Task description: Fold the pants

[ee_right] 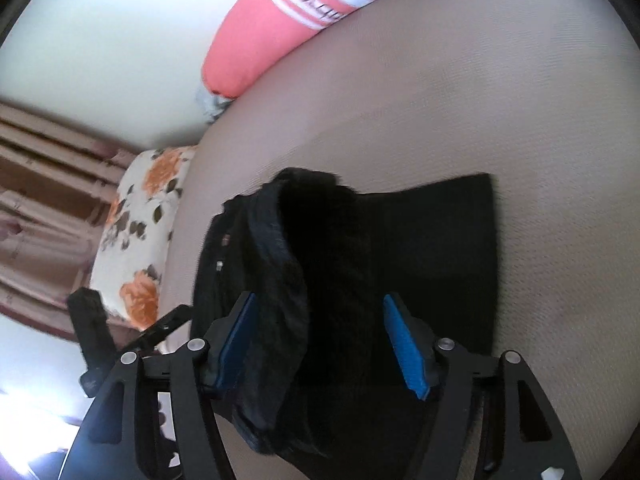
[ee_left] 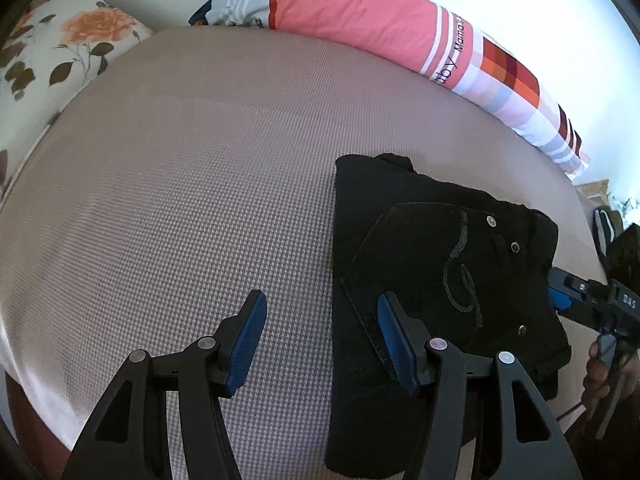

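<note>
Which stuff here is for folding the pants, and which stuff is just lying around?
For the job:
- black pants, folded into a stack on the bed
- left gripper, open
- right gripper, open over the pants

Just lying about:
- pink striped bolster pillow
- floral pillow
- grey bed cover under it all
- curtain

Black pants (ee_left: 440,264) lie folded compactly, back pocket up.

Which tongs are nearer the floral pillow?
Left. The left tongs straddle the black pants' edge on the side facing the floral pillow; the right tongs are at the far side.
</note>
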